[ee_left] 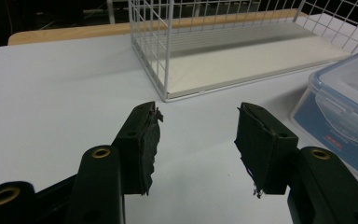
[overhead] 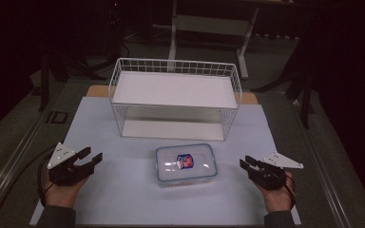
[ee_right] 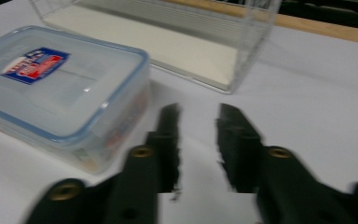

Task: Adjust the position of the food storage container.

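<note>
Left gripper [overhead: 91, 156]: my jaws spread wide, holding nothing.
Right gripper [overhead: 246, 162]: I see a narrow gap, nothing held.
Container [overhead: 186, 164]: lidded, between them, before wire rack [overhead: 175, 98].

One lidded plastic container [overhead: 186, 163] and one white wire shelf rack [overhead: 175, 98] are being carried by the counter [overhead: 123, 190]; two tools, left tool [overhead: 91, 157] and right tool [overhead: 247, 162], are being held.

A clear rectangular plastic container [overhead: 186, 164] with a blue-rimmed lid and a red and blue label lies flat, lid closed, on the white table, just in front of a white two-level wire shelf [overhead: 175, 97].
</note>
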Available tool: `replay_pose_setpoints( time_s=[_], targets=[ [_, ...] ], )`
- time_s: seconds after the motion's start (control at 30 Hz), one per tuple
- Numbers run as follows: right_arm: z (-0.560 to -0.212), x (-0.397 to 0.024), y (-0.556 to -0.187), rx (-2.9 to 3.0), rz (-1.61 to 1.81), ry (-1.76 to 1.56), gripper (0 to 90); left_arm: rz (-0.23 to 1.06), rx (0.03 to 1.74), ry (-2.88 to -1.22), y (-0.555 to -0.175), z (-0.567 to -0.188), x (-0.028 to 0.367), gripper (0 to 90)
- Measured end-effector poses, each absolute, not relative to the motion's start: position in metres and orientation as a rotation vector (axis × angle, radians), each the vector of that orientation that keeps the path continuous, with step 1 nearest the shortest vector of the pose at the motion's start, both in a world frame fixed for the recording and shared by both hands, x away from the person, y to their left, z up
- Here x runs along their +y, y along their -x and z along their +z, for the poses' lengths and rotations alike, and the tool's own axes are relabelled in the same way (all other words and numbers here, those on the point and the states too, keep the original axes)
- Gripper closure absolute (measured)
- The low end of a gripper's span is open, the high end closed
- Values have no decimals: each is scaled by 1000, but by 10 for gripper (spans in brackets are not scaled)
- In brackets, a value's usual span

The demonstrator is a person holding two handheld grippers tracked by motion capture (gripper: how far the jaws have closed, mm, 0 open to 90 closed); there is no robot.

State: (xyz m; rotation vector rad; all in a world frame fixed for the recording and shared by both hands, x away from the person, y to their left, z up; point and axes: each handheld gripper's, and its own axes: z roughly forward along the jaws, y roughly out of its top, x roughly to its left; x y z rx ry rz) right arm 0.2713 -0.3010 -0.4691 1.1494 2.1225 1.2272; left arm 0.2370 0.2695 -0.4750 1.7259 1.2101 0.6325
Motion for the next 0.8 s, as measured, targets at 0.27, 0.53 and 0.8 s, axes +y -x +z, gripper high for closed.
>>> replay_pose_setpoints(
  time_s=[0.27,0.53,0.8],
  targets=[
    [-471,-278,-276,2197,1211,-1094,897,623,1204,-1729,-237,-475,268,480],
    [-483,-252,-286,2309,1178,-1076,900,617,1191,-1757,-239,-477,261,485],
    [-495,-239,-291,2388,1109,-1063,900,613,1189,-1753,-239,-477,262,484]
  ],
)
